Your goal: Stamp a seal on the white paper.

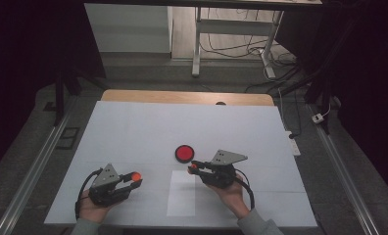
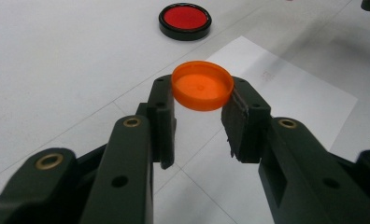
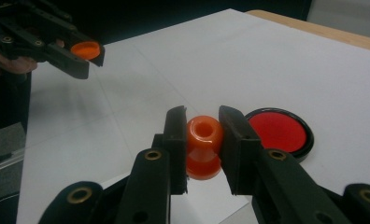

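Left gripper view: the left gripper (image 2: 199,119) jaws clamp an orange cap (image 2: 202,85); the right gripper (image 3: 202,140) pinches a small orange bottle (image 3: 203,145) above the table (image 1: 133,132) — align cap squarely, then lower gently.

High view overhead; gripper views close, sharing red dish (image 1: 184,153) (low angle).

Dim surrounds, bright table (image 1: 133,127), sharp.
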